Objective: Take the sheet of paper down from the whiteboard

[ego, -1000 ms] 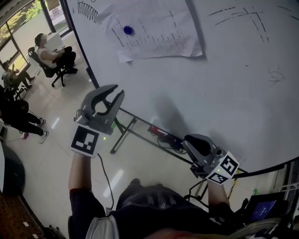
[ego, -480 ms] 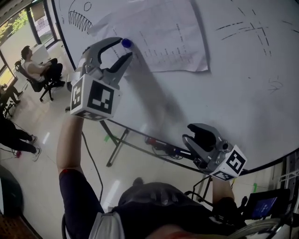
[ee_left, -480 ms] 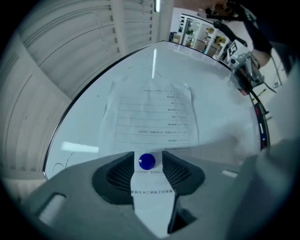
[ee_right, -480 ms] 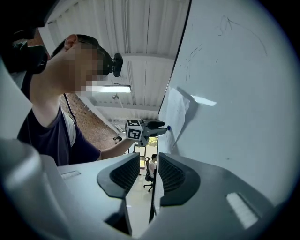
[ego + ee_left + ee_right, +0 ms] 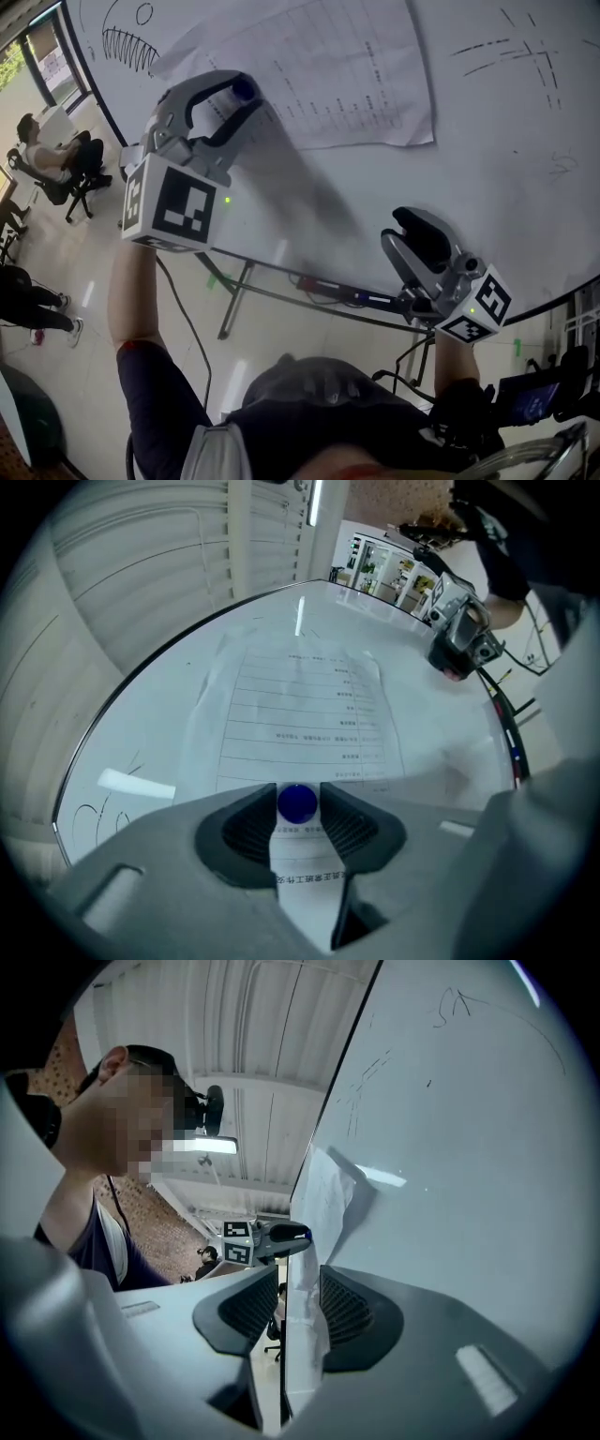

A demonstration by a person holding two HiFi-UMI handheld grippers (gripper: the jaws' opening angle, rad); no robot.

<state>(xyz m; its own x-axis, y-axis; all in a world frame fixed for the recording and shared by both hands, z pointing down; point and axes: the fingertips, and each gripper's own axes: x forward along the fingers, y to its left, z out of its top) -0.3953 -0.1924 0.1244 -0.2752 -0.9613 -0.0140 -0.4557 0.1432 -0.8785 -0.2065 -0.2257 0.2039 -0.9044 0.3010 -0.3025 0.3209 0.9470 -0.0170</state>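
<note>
A printed sheet of paper [image 5: 337,75] hangs on the whiteboard [image 5: 506,187], pinned at its upper left by a round blue magnet [image 5: 246,88]. My left gripper [image 5: 244,96] is raised to the board. Its jaws are closing around the magnet [image 5: 298,802], which nearly fills the gap, with the paper [image 5: 300,705] behind. My right gripper [image 5: 412,225] is lower, under the sheet's right corner and apart from it, pointing up along the board. Its jaws are opening, and only the paper's far edge [image 5: 328,1194] lines up between them.
Marker drawings [image 5: 131,42] and strokes [image 5: 516,47] are on the board. Below it are the stand's legs [image 5: 234,291] and a cable [image 5: 328,286] on the floor. A person sits on an office chair [image 5: 52,159] at far left. A small screen [image 5: 530,403] is at bottom right.
My left gripper rose from below the board to the blue magnet and opened around it. My right gripper lifted a little toward the sheet and its jaws spread.
</note>
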